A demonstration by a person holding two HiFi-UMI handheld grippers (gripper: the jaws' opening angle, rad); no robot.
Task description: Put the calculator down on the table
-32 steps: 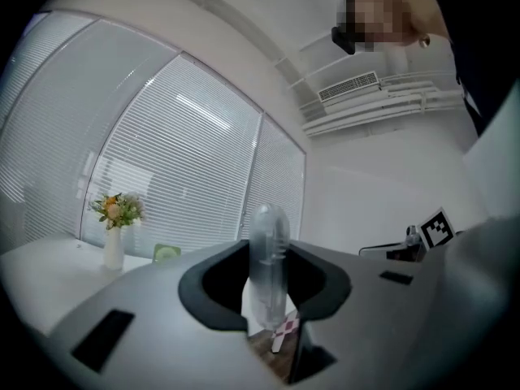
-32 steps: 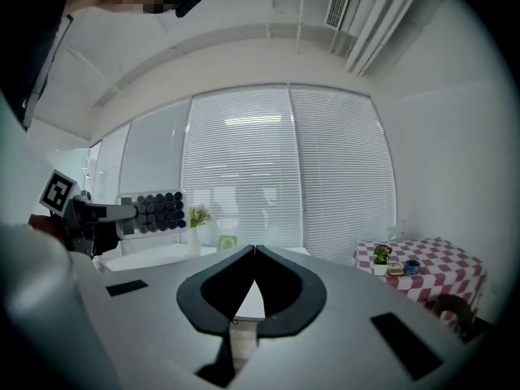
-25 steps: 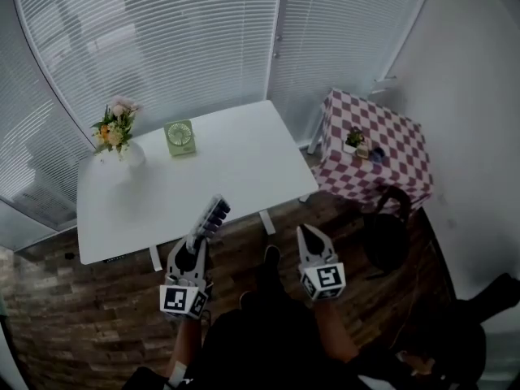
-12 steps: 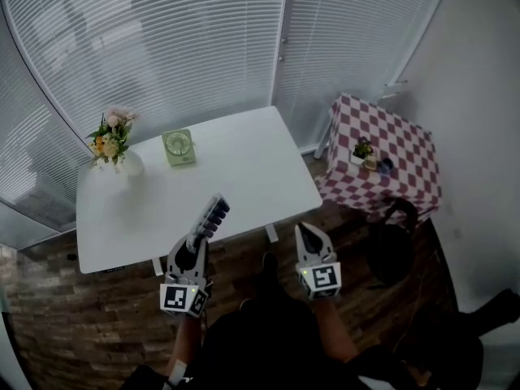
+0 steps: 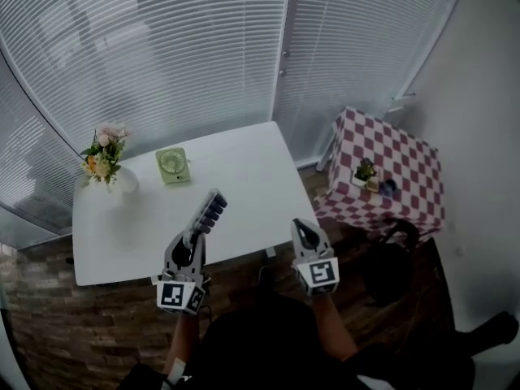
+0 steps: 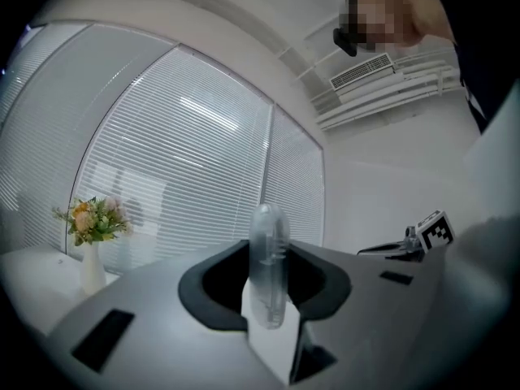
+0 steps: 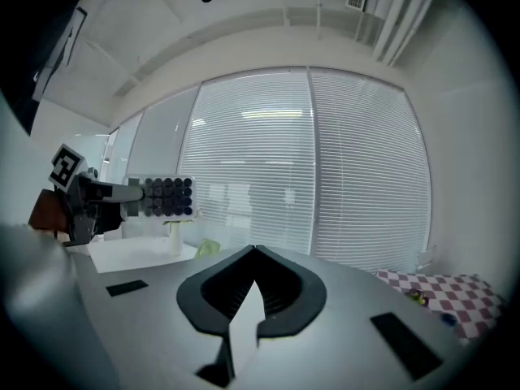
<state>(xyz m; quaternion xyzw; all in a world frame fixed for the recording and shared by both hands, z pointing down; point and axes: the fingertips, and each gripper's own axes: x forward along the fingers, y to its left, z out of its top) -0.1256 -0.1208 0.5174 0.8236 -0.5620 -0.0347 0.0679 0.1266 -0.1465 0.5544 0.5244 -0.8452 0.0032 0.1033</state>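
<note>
Between the jaws of the left gripper [image 5: 194, 240]: the calculator [image 5: 208, 213], pinched by its near end, with a pad pressed on each face. The jaws stand narrow, only as far apart as the calculator is thick. It sticks out forward, away from the person. The key face, rows of dark keys on a pale body, is turned toward the right gripper [image 5: 301, 229]. In the left gripper view it shows edge-on and upright, a thin rounded strip in the jaw gap. It is held in the air over the near part of the white table [image 5: 252, 177], clear of the top.

Right gripper: beside the left one and apart from it, at the table's near edge. Its jaws are together tip to tip, with nothing between them.

On the table, far left corner: a white vase [image 5: 122, 181] with flowers [image 5: 100, 154]. Just to the right of it stands a small green fan [image 5: 172, 166]. The other parts of the top are bare.

Behind the table, closed white blinds [image 5: 203, 55] cover the windows. To the right stands a side table [image 5: 398, 157] under a red-and-white checked cloth. It carries a small potted plant [image 5: 365, 170] and some small items too small to make out. A dark bag [image 5: 390, 258] sits on the brown brick-pattern floor [image 5: 49, 323] in front of the side table.
</note>
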